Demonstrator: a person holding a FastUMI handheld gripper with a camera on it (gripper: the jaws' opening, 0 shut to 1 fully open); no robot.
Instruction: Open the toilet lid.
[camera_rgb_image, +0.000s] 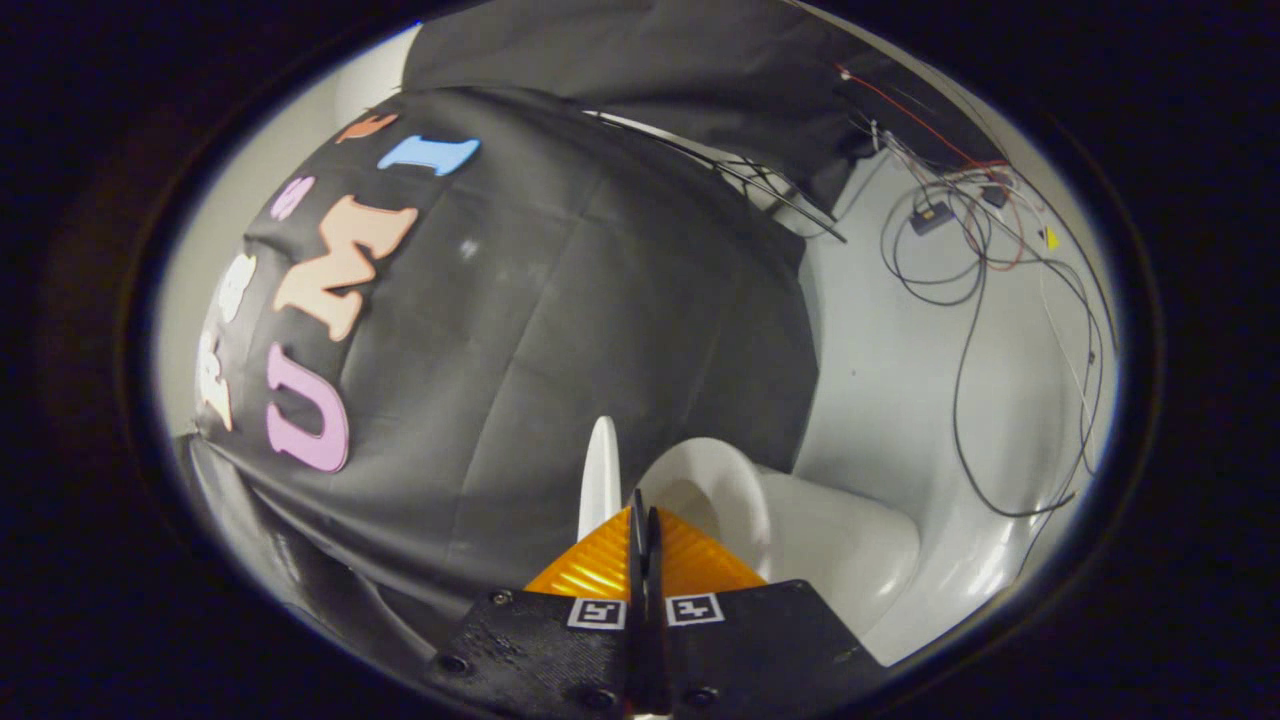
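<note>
- Where the two fingers meet at the bottom of the gripper view, the gripper (645, 520) is drawn narrow — only a thin dark slit runs between the fingertips, and nothing is pinched in it.
- Just ahead of the tips, a little to their left, the toilet lid (601, 475) stands on edge as a slim white blade, raised nearly upright; its lower end drops behind the fingers, so whether it touches them cannot be told.
- Right of the lid, beyond the fingertips, the toilet (840, 550) shows its open oval — the seat rim curves round a shadowed bowl, and the smooth white body swells away to the right.
- Behind the lid and the bowl hangs the black cloth (560, 330) of the booth's wall, creased and sagging, reaching down to the left of the fingers.
- Right of the cloth lies a pale grey surface (900, 380).
- Loose cables (965, 330), dark, white and red, loop and trail down this surface, well apart from the toilet, with a small dark box (930, 217) caught among them near their upper end.
</note>
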